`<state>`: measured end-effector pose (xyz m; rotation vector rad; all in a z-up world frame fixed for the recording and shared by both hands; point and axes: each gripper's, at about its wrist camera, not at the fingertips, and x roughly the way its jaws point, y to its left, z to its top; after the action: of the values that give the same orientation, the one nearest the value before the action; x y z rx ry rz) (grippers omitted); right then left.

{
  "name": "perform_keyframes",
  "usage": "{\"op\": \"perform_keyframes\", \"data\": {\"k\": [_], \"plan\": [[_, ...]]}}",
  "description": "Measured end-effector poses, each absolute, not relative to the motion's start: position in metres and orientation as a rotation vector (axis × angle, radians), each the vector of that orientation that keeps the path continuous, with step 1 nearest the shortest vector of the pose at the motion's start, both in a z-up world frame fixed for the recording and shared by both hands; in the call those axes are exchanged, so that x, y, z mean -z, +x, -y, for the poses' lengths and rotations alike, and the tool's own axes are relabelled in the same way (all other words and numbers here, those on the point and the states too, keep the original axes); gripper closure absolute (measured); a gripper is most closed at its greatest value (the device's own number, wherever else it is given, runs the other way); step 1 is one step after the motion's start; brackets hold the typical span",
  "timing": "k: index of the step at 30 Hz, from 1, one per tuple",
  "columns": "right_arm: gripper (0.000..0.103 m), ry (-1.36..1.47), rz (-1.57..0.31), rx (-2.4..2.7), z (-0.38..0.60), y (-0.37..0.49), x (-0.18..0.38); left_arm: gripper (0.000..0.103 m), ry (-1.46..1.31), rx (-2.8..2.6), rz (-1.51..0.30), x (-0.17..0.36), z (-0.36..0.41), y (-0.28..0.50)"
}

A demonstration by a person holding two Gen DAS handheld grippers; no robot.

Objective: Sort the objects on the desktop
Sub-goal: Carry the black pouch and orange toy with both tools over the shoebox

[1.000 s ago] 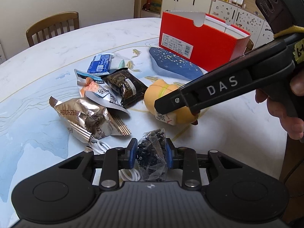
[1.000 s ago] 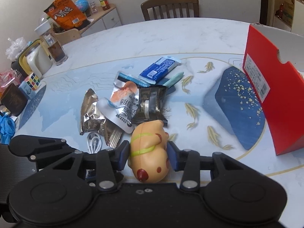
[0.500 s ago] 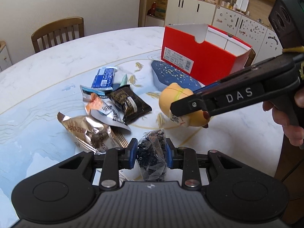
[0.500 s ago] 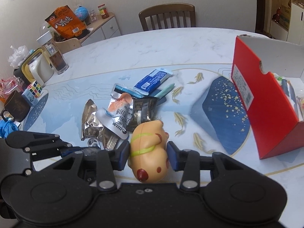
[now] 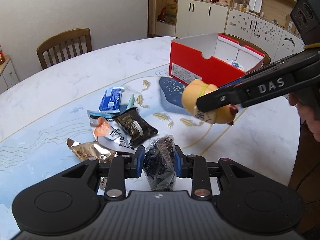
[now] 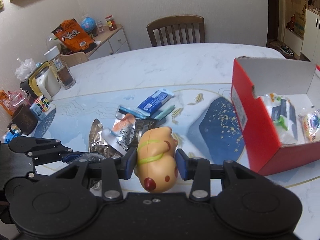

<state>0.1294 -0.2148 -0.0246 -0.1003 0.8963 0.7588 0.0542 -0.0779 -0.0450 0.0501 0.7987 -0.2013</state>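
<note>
My left gripper [image 5: 159,159] is shut on a small clear bag of black parts [image 5: 160,164], held above the table. My right gripper [image 6: 156,161] is shut on a tan hamster toy [image 6: 157,160] with a green band; in the left wrist view the toy [image 5: 200,98] hangs in the air in front of the red box [image 5: 200,68]. The box [image 6: 260,120] stands open at the right with several packets inside. On the table lie a blue packet [image 5: 111,99], a black packet [image 5: 136,127], a white and orange pouch [image 5: 108,132] and a foil wrapper [image 5: 90,151].
A mug [image 6: 24,118], a puzzle cube [image 6: 42,104], a white pitcher [image 6: 47,84] and a glass jar [image 6: 60,68] crowd the table's left side. A wooden chair [image 6: 176,30] stands at the far edge. A hand [image 5: 308,118] grips the right tool.
Both grippers have risen off the table with their loads. The toy has moved up and toward the red box, whose inside now shows.
</note>
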Motion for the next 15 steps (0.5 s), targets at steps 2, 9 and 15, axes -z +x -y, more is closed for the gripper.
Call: {"op": "perform_keyframes", "data": {"k": [2, 9, 15], "plan": [[0.061, -0.101, -0.887, -0.762, 0.221, 0.132, 0.018, 0.074, 0.046, 0.198, -0.792, 0.041, 0.079, 0.055], [0.061, -0.110, -0.846, -0.770, 0.244, 0.145, -0.005, 0.074, 0.032, 0.174, -0.776, 0.029, 0.085, 0.060], [0.061, -0.122, -0.826, -0.774, 0.263, 0.160, -0.019, 0.074, 0.015, 0.157, -0.768, 0.014, 0.095, 0.069]]}}
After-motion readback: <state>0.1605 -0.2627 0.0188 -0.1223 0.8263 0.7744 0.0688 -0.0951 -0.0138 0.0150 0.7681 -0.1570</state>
